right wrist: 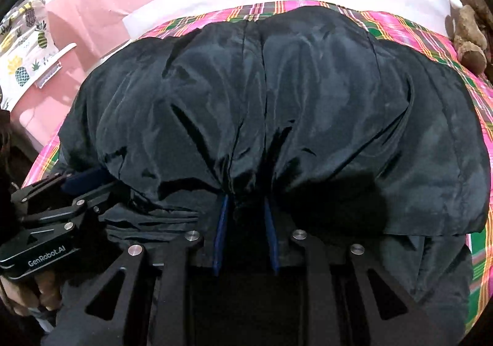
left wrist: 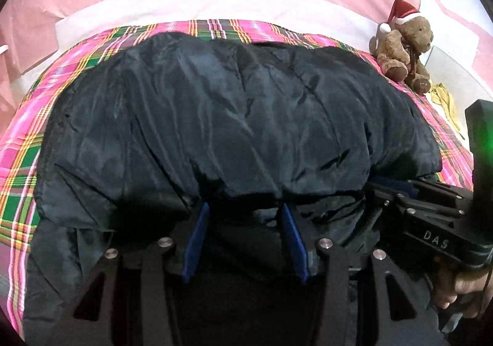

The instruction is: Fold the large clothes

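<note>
L gripper [left wrist: 243, 210], R gripper [right wrist: 246, 202] clamp jacket [left wrist: 215, 118] hem

Dim, soft-focus fisheye views, edges bowed and vignetted black, wall overexposed pink.

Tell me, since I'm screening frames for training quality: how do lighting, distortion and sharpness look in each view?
Left wrist view: strong fisheye bend with dark corner vignetting; the black jacket shows soft sheen, green glare spills off the other device at the right edge, and the teddy bear stays fairly sharp. Right wrist view: the same curvature; deep shadow pools under the jacket fold by the tongs, hiding detail there.
</note>
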